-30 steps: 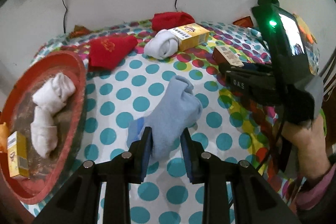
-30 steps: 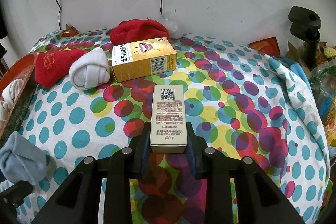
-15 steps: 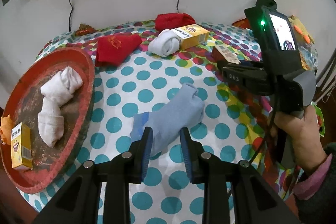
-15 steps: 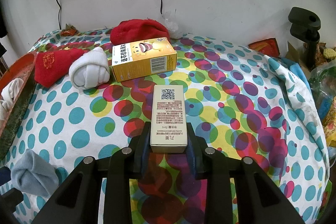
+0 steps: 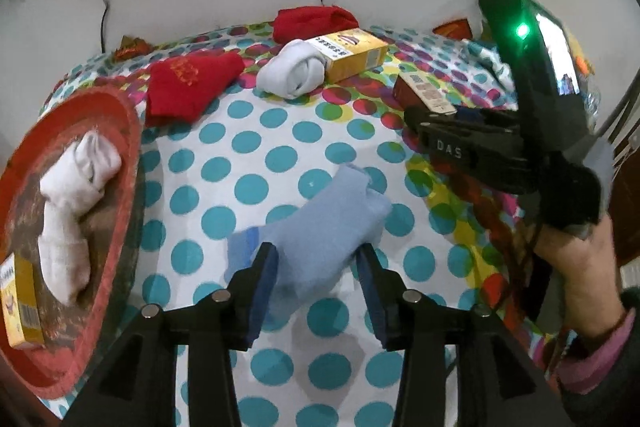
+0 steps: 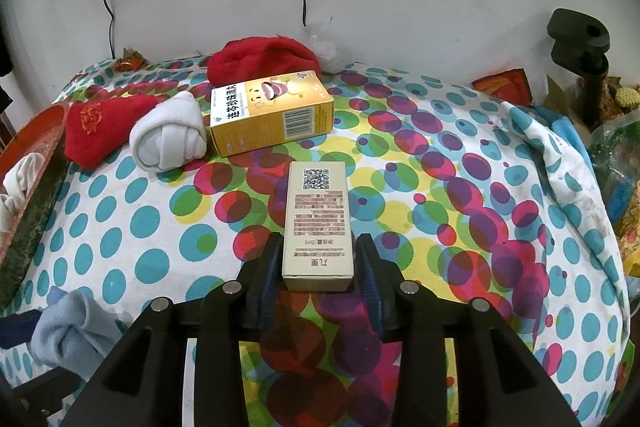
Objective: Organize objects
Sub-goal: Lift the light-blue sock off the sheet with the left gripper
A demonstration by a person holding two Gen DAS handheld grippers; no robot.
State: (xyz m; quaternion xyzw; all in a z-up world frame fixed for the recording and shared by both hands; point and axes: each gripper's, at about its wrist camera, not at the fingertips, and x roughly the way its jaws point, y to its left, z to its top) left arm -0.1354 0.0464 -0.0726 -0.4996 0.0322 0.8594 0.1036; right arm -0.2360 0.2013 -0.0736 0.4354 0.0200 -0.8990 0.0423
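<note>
Far left: red tray already carries two rolled white socks and a small yellow box; judged as the sorted portion. On the dotted tabletop, unsorted items remain: a red sock, a white sock roll touching a yellow box, and a second red sock at the wall. Near centre, the light blue sock lies on the tabletop between the fingers of the left gripper; these are opening, with the pads apparently clear of the fabric, so the sock is not gripped. Right: the right gripper brackets the near end of a beige box lying flat on the tabletop; its fingers are also opening, with slight gaps at both pads. Judgement: task partly done; five items left to place, neither of the bracketed two secured.
</note>
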